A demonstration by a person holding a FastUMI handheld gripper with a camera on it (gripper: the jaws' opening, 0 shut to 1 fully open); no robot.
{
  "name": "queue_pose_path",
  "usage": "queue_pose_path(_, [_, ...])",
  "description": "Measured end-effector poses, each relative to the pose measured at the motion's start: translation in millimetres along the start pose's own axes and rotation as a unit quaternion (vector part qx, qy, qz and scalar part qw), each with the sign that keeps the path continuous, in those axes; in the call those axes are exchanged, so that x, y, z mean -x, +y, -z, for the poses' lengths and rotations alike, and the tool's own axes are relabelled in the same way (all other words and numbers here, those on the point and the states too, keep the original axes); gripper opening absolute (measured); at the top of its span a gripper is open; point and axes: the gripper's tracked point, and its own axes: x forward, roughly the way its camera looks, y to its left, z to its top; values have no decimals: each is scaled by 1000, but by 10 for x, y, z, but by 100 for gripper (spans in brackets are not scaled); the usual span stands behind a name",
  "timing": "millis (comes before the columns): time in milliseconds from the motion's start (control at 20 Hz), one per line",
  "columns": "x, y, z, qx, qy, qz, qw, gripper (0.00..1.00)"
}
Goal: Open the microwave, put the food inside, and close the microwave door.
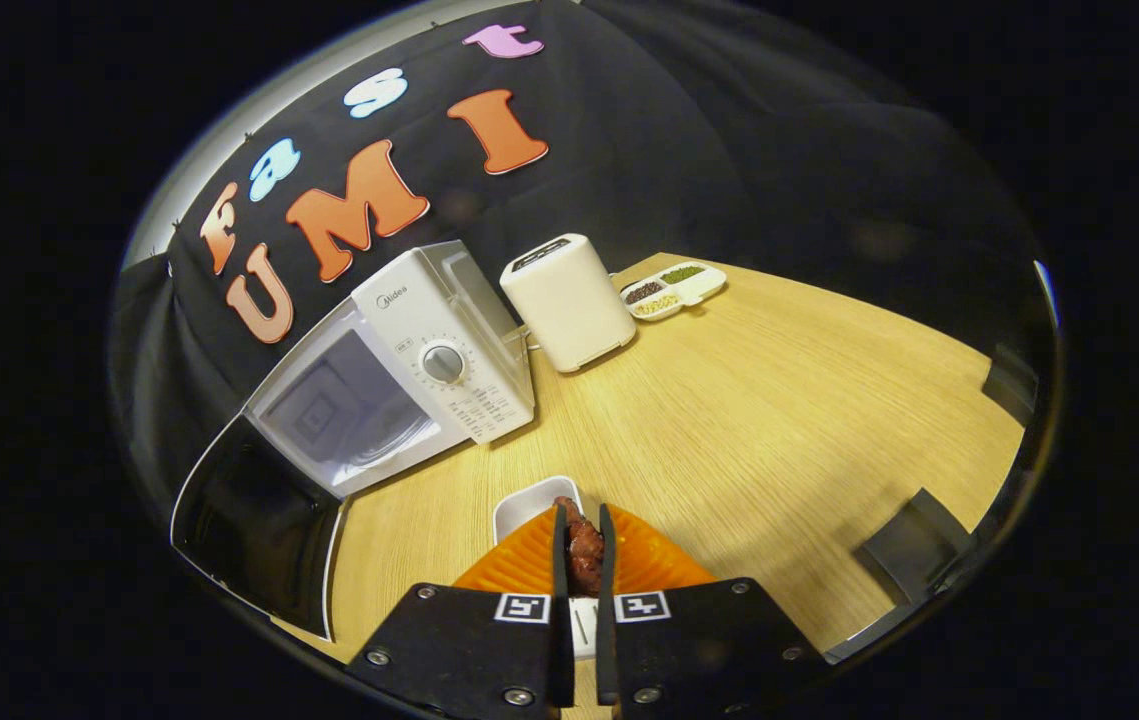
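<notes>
**Food gripped over its dish, microwave standing open**

Farthest left, the microwave door (pixel 254 525) hung swung wide open, its dark inner face turned toward the camera and its edge reaching out over the front of the wooden table (pixel 779 420). Just beyond it stood the white microwave (pixel 399 370), tilted in the fisheye view, with its cavity (pixel 349 415) exposed and pale inside. The control panel on its right side carried a round dial (pixel 442 363).

Beside the microwave, to its right and touching or nearly touching it, stood a white box-shaped appliance (pixel 567 300) with a dark slot on top. Farther back and to the right of that lay a white divided tray (pixel 674 290) holding small heaps of dark, pale and green grains in separate compartments.

In the foreground, the gripper (pixel 583 545) had its two fingers drawn close together, clamped on a dark reddish piece of food (pixel 584 555) that sat pinched between them. Directly behind the fingers showed the rim of a small white dish (pixel 527 510); whether the food was lifted clear of the dish could not be told. The food was well apart from the open cavity, ahead and to the left of the fingers.

Toward the right, two dark blocks (pixel 914 540) rested at the table's edge.
</notes>
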Motion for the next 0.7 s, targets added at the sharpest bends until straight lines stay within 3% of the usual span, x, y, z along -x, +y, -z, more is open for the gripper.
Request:
queue_pose_path(350, [387,391,-355,46,-31,11,998,9])
queue_pose_path(700, [655,1151,-426,19,-47,-14,999,9])
